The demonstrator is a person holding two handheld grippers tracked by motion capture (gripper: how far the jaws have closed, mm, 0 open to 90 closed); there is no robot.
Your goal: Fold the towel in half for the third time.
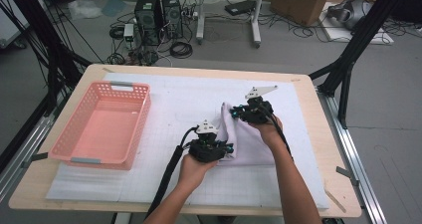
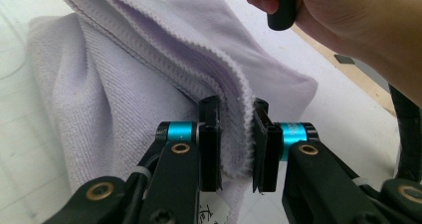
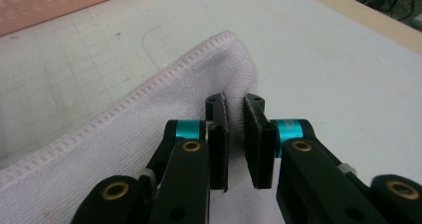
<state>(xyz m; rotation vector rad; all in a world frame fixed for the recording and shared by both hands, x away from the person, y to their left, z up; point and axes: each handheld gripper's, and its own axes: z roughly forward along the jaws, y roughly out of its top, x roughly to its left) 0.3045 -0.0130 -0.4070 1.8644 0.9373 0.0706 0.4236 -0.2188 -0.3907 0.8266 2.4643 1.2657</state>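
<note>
On the white mat, lavender towel lies folded; hemmed edges.

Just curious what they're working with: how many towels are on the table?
1: a pale lilac towel at mid-table, right of the pink basket, pinched by both the left gripper and right gripper. Its folds could hide another.
</note>
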